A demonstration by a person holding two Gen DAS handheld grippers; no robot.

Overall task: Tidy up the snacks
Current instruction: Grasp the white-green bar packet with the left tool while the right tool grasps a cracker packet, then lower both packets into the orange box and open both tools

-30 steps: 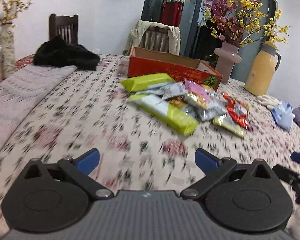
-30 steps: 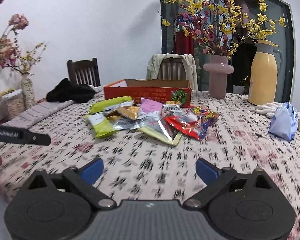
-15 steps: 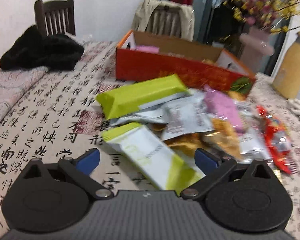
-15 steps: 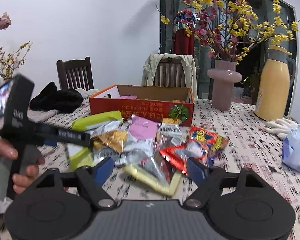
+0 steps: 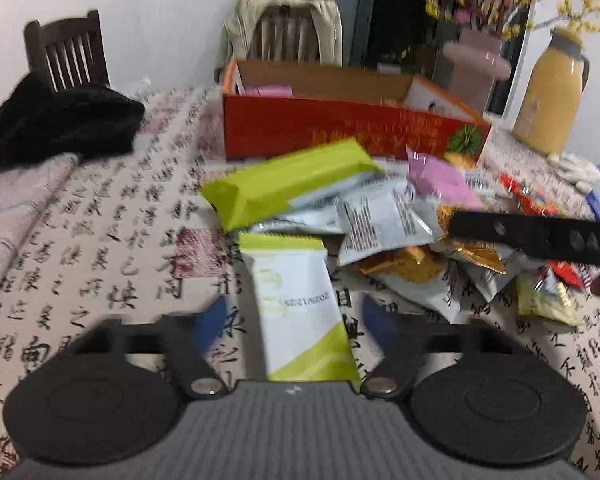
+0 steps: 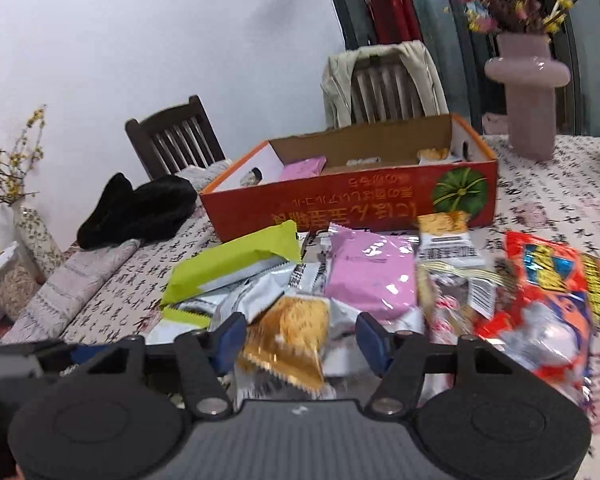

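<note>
Two hand-held grippers over a pile of snack packets on a table covered by a calligraphy-print cloth (image 5: 100, 208). Behind the pile stands an open red box (image 5: 340, 132), which already holds a pink packet and a few others — presumably the place the snacks are to go.

Left gripper (image 5: 292, 316): its jaws have just been closing and now straddle the white-and-green packet (image 5: 300, 304), which lies flat on the cloth at the near edge of the pile with its long axis running away from the camera. A gap shows on each side between the blue fingertips (image 5: 212, 320) and the packet, so nothing is pinched yet.

Right gripper (image 6: 300, 336): its jaws have likewise just been closing, around the gold packet (image 6: 292, 332) that rests on top of silver wrappers. The pads sit close to its edges; whether they press on it cannot be told, and it reads as not yet gripped.

Other items: a long green bar (image 6: 236, 260) propped on the pile near the box, a pink packet (image 6: 372, 276) just beyond the gold one, and a red bag (image 6: 548, 300) at the right.

Handling, as a judgement: these are light, air-puffed foil and film pouches, soft, crinkly and slick. They should yield under the pads and could slide out or drag neighbours along. The crimped end seals or the flat long edges look the safest hold — the contents may be brittle, so a gentle pinch suits.
</note>
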